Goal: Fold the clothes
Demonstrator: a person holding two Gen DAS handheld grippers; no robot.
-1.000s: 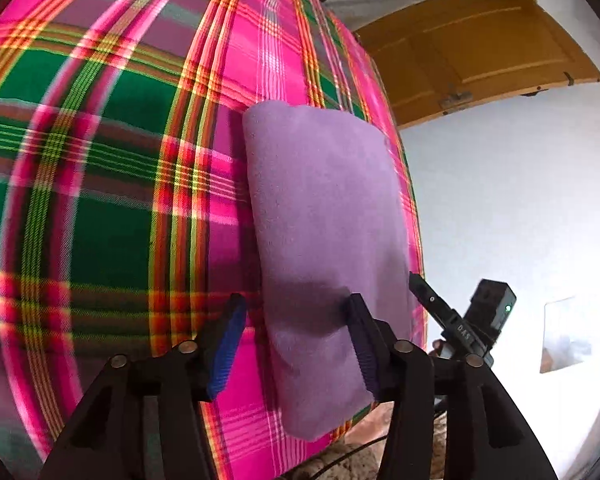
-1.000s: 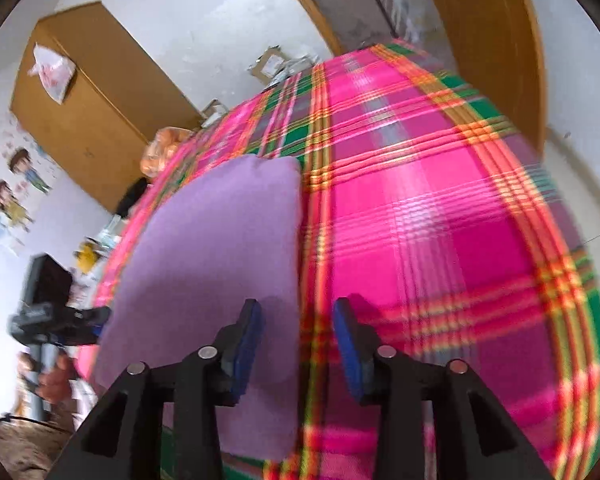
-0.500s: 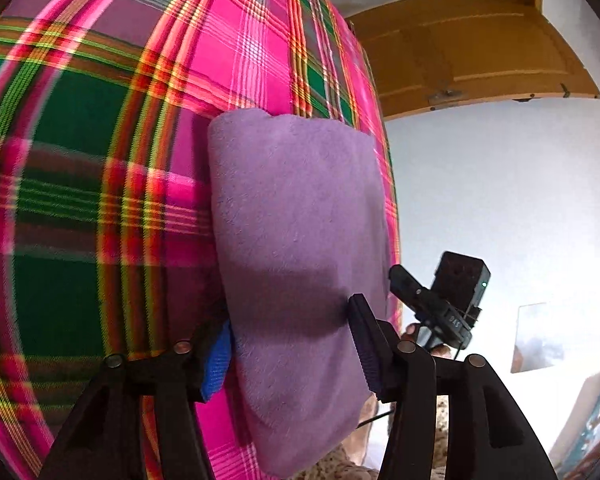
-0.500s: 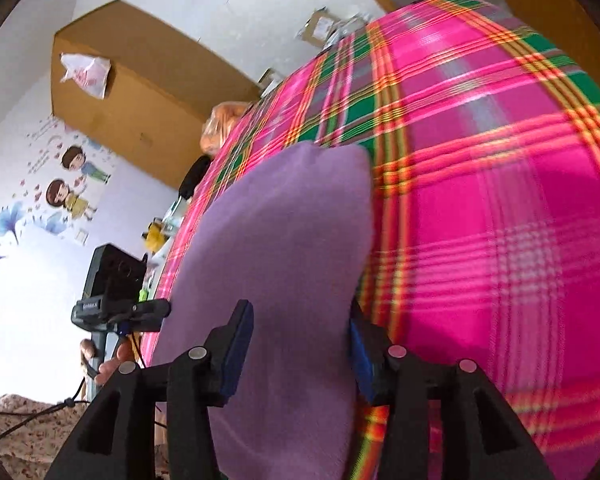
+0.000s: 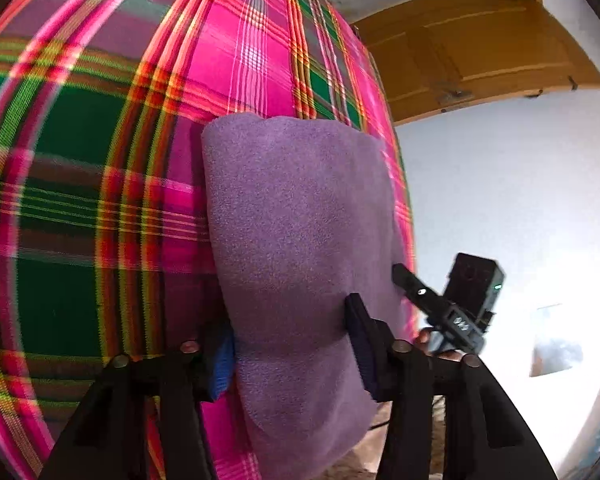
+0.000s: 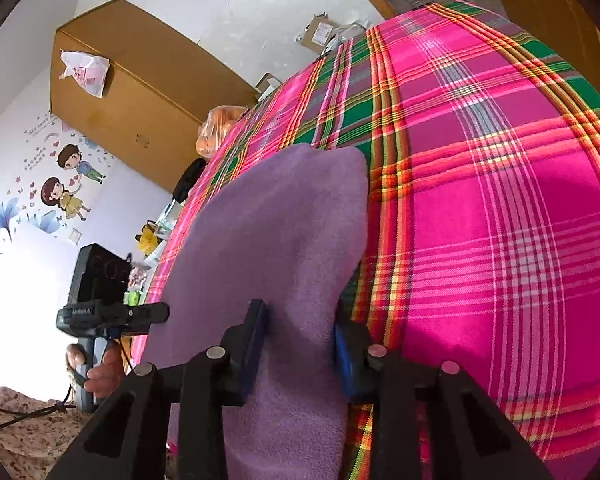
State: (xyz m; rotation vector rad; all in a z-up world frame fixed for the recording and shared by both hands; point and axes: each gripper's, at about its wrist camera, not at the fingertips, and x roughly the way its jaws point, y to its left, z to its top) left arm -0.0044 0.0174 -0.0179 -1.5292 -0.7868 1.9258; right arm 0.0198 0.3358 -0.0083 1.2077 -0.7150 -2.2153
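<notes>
Left wrist view: a folded purple cloth point(image 5: 300, 240) lies near the right edge of a plaid-covered bed point(image 5: 80, 160), wide bedding free to its left, as the left gripper point(image 5: 290, 344) holds its open jaws astride the near end. Right wrist view: the right gripper point(image 6: 300, 344), jaws likewise open, straddles the smooth, thick cloth point(image 6: 276, 240), open plaid point(image 6: 500, 240) stretching right.

Only "My sweet", perhaps, shows faintly on the wall sticker point(image 6: 40, 126).
</notes>
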